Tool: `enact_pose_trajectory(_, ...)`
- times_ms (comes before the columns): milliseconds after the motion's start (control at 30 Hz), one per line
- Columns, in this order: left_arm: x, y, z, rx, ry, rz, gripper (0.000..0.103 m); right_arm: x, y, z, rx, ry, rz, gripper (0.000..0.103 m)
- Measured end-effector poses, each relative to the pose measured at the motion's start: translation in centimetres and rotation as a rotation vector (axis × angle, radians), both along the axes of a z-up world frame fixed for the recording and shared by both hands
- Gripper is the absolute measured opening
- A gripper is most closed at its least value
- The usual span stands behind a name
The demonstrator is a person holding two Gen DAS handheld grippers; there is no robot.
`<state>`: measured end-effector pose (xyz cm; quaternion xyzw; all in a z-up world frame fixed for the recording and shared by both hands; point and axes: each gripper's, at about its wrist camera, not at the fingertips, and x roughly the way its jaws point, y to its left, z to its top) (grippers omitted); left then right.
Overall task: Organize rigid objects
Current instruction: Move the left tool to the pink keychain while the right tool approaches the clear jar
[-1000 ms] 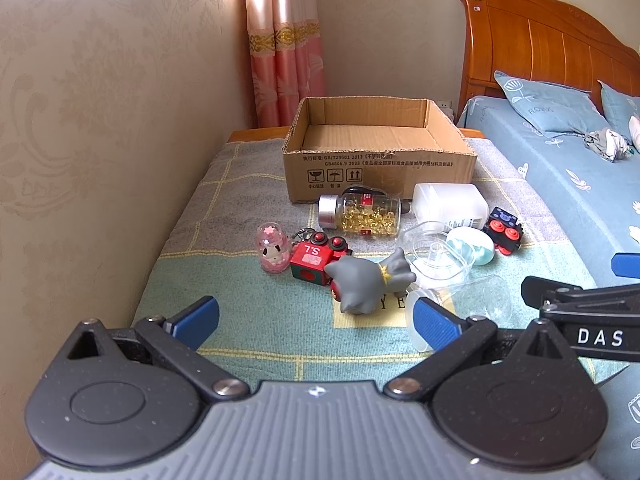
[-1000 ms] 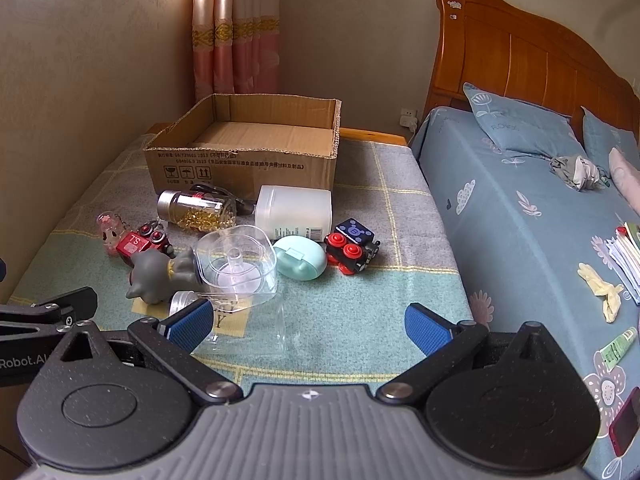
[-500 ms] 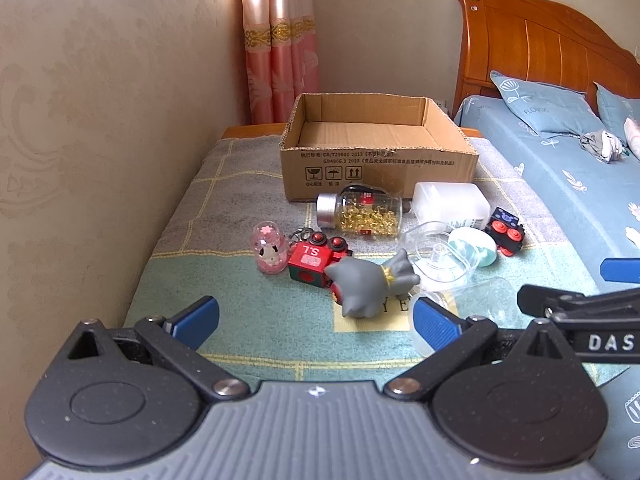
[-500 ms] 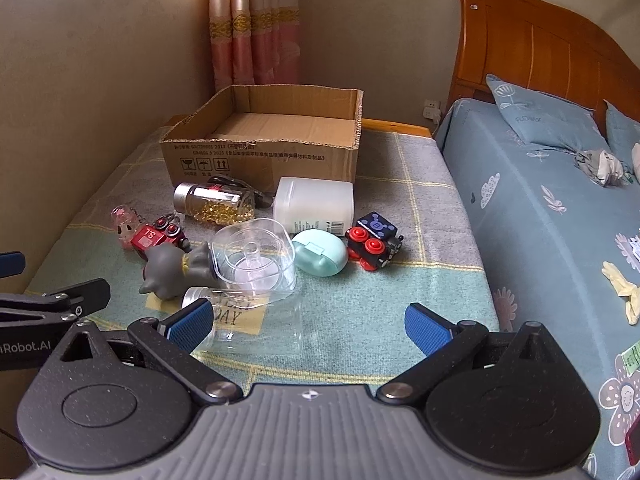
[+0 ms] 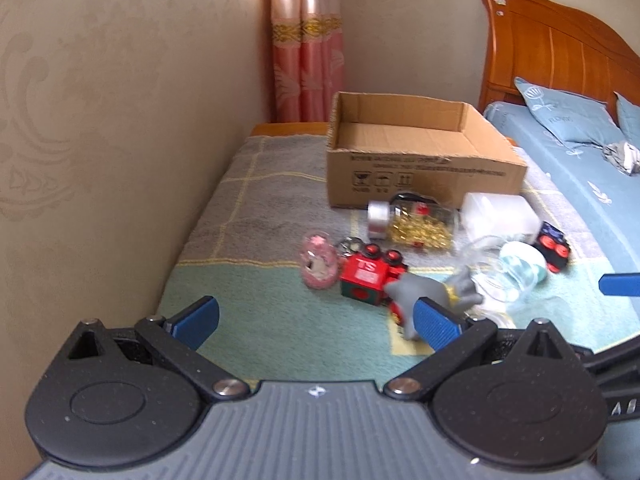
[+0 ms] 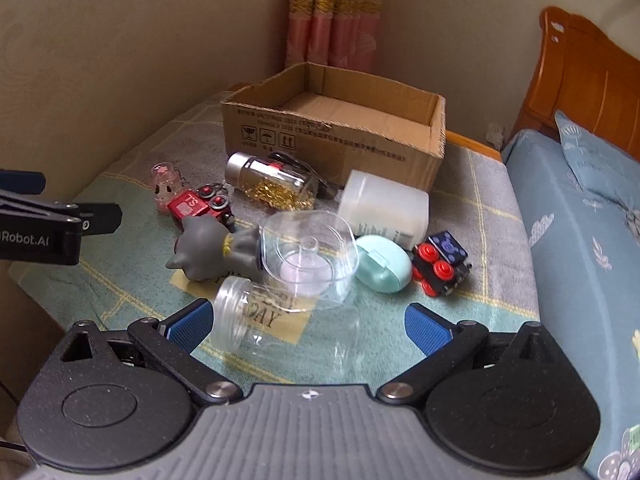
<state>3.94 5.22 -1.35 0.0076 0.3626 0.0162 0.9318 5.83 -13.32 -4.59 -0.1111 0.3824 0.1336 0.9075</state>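
An open empty cardboard box (image 5: 424,152) (image 6: 332,128) stands at the back of a cloth-covered bench. In front of it lie a jar of gold beads (image 6: 268,180), a white bottle (image 6: 384,208), a pink globe charm (image 5: 319,266), a red toy block (image 5: 366,278), a grey cat figure (image 6: 212,248), a clear square tub (image 6: 312,256), a mint case (image 6: 382,270), a black toy with red wheels (image 6: 440,268) and a clear jar (image 6: 280,328) on its side. My left gripper (image 5: 316,322) is open and empty before the red block. My right gripper (image 6: 308,326) is open around the clear jar, not gripping.
A beige wall (image 5: 100,140) runs along the bench's left side. A bed with blue sheets (image 6: 580,240) and a wooden headboard (image 5: 560,64) lies to the right. Pink curtains (image 6: 332,20) hang behind the box.
Both grippers have moved forward toward the objects. The right gripper has come down close, so the clear jar now lies between its open fingers. The view has swung left.
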Motion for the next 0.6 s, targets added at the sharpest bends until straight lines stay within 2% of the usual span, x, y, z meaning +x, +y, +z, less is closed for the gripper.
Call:
enact_pose_trajectory(133, 0.6, 0.8, -0.2, -0.003, 0.006, 0.021, 0.102, -0.1, 2.5, -0.4, -0.053, -0.059, 0.127, 0.103)
enact_pose_trajectory(267, 1.1, 1.3, -0.6, -0.010, 0.019, 0.025, 0.102, 0.2, 4.3, -1.8, -0.116, -0.069, 0.177, 0.103)
enact_pose_trajectory(400, 1.7, 1.4, -1.3, -0.005, 0.040, 0.022, 0.102, 0.5, 4.1, -3.0, -0.137, -0.059, 0.154, 0.103)
enact_pose_trajectory(600, 3.0, 1.1, -1.9, 0.007, 0.055, -0.002, 0.102, 0.6, 1.3, -3.6, -0.129, -0.036, 0.080, 0.103)
